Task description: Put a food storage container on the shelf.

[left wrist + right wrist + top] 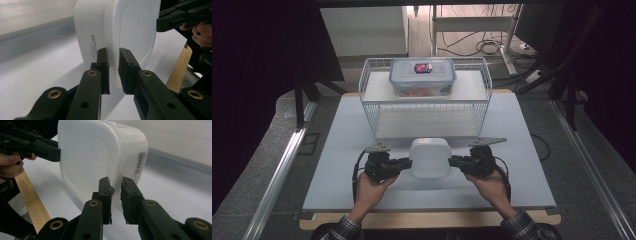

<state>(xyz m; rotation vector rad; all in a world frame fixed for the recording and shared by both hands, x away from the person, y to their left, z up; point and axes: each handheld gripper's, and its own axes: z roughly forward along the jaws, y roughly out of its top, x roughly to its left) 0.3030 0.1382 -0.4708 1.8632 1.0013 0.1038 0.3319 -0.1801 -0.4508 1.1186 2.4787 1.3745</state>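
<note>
I have both grippers on the white box (pixel 430 158), which sits on the pale desk (pixel 337 165) just in front of the wire basket (pixel 427 100). My left gripper (pixel 407 162) is at the box's left side and my right gripper (pixel 453 161) at its right side, each held level and pointing inward toward the other.

In the left gripper view, my jaws are drawn in to a narrow gap with the rim of the white box (pixel 117 35) between them, and the pads press on that rim. The far gripper (pixel 180 16) meets the opposite edge at the top right. In the right gripper view it is the same: the jaws are nearly together and pinch the box's rim, the white box (pixel 100 157) rising above them, a barcode label (pixel 138 163) on its side wall. The other gripper (pixel 37 145) bites the far edge at the upper left.

On the basket's upper shelf stands a clear lidded container (pixel 422 76), well apart from the box I hold.
</note>
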